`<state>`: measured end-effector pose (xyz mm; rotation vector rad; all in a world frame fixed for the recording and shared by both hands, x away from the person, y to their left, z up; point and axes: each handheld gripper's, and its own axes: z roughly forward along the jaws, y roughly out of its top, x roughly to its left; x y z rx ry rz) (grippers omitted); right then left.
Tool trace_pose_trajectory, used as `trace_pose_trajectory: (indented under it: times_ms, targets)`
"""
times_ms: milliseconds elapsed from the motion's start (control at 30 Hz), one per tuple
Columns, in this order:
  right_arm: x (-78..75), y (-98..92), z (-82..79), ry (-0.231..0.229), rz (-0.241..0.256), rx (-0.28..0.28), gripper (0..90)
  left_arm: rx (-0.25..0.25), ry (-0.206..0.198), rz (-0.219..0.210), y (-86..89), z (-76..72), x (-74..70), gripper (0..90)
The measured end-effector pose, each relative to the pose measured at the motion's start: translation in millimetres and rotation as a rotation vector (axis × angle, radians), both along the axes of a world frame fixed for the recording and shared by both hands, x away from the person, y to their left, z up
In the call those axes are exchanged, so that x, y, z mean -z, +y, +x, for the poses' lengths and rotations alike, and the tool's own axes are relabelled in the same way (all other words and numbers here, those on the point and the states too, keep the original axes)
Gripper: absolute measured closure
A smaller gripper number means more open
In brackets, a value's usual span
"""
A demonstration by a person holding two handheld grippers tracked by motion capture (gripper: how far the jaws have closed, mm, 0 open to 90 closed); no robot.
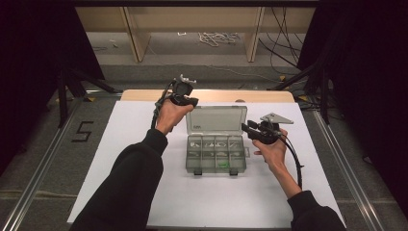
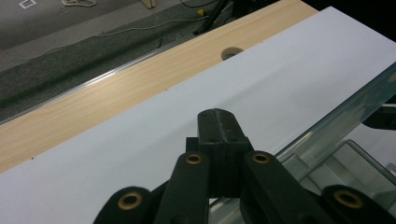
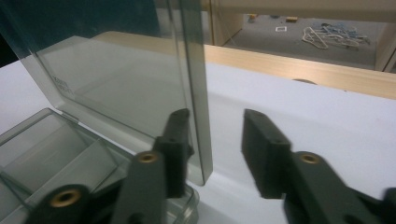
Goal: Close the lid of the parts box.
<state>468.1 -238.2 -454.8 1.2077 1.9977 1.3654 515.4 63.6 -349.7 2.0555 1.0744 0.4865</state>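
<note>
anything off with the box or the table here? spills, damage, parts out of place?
Nothing stands out. The clear compartment box sits square on the white sheet, lid raised upright, small parts inside their compartments. The right gripper is open around the lid's edge; the left gripper is shut beside the lid's other end.

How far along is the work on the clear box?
Done: the box sits on the white sheet with its lid raised upright, compartments exposed. In hand: the right tongs are open around the lid's side edge; the left tongs are shut beside its other edge. Left: whether the lid goes up or down can't be told; contents look untouched.
</note>
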Motion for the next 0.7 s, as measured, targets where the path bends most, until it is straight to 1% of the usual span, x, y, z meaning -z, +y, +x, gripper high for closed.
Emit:
trace_pose_trajectory:
  times_ms: [33, 100, 133, 167, 200, 233, 267, 333, 367, 400, 433, 467, 500, 533, 567, 600, 633, 667, 700]
  targets:
    - [-0.7, -0.3, -2.2, -0.005, 0.013, -0.01, 55.6, 0.006, -0.003, 0.0, -0.6, -2.6, -0.4, 89.9]
    - [-5.5, -1.2, -8.4, -0.001, 0.005, -0.016, 50.8, 0.018, -0.008, -0.001, -2.2, -8.4, -1.3, 89.9]
    - [-7.1, -1.4, -10.9, -0.019, -0.002, -0.021, 49.1, 0.033, -0.009, 0.003, -2.8, -11.5, -2.0, 89.9]
    - [-10.6, -2.4, -14.9, -0.005, -0.017, -0.028, 46.9, 0.042, -0.012, 0.012, -3.1, -14.5, -2.7, 90.0]
    - [-12.2, -1.3, -17.7, -0.001, 0.005, -0.035, 45.1, 0.047, -0.016, 0.013, -3.7, -17.2, -3.1, 89.9]
    - [-14.3, -1.4, -20.6, -0.006, 0.003, -0.039, 43.8, 0.051, -0.019, 0.013, -3.8, -20.0, -3.5, 89.9]
    - [-16.3, -0.6, -23.8, -0.001, 0.006, -0.046, 42.1, 0.062, -0.02, 0.012, -3.1, -22.2, -3.8, 89.9]
    - [-20.5, -0.8, -29.4, -0.02, -0.018, -0.057, 40.7, 0.072, -0.029, 0.011, -1.0, -28.4, -3.7, 89.9]
    - [-23.1, 0.0, -33.6, -0.006, -0.011, -0.064, 40.0, 0.081, -0.032, 0.014, 0.6, -31.3, -3.4, 89.9]
    - [-24.3, 0.1, -35.6, -0.031, -0.018, -0.068, 38.7, 0.084, -0.035, 0.007, 1.6, -34.5, -2.8, 89.9]
    - [-27.6, -0.3, -39.2, -0.017, -0.024, -0.076, 37.8, 0.091, -0.038, 0.003, 2.8, -37.5, -2.2, 90.0]
    - [-29.3, 0.2, -41.2, -0.027, -0.017, -0.084, 36.7, 0.093, -0.04, -0.006, 3.4, -40.5, -1.4, 89.9]
    - [-31.3, 1.0, -44.3, -0.015, -0.014, -0.096, 36.0, 0.099, -0.041, -0.014, 4.0, -43.3, -0.3, 89.9]
    - [-32.9, 1.0, -46.1, -0.04, -0.022, -0.099, 35.0, 0.098, -0.044, -0.027, 4.1, -46.0, 1.1, 89.9]
    - [-34.4, 2.3, -49.5, -0.03, -0.015, -0.104, 33.5, 0.093, -0.046, -0.042, 3.9, -48.7, 2.8, 89.9]
    - [-37.1, 2.1, -53.0, -0.022, -0.028, -0.107, 31.9, 0.096, -0.05, -0.047, 4.6, -50.9, 4.1, 89.9]
    - [-38.0, 3.0, -55.2, -0.018, -0.028, -0.117, 30.0, 0.097, -0.051, -0.052, 5.2, -53.2, 5.5, 89.9]
    - [-39.4, 3.0, -57.0, -0.023, -0.038, -0.117, 28.6, 0.099, -0.054, -0.066, 5.6, -55.3, 7.1, 89.9]
    - [-40.7, 3.4, -60.1, -0.005, -0.034, -0.128, 28.2, 0.104, -0.055, -0.068, 6.8, -57.5, 8.4, 89.9]
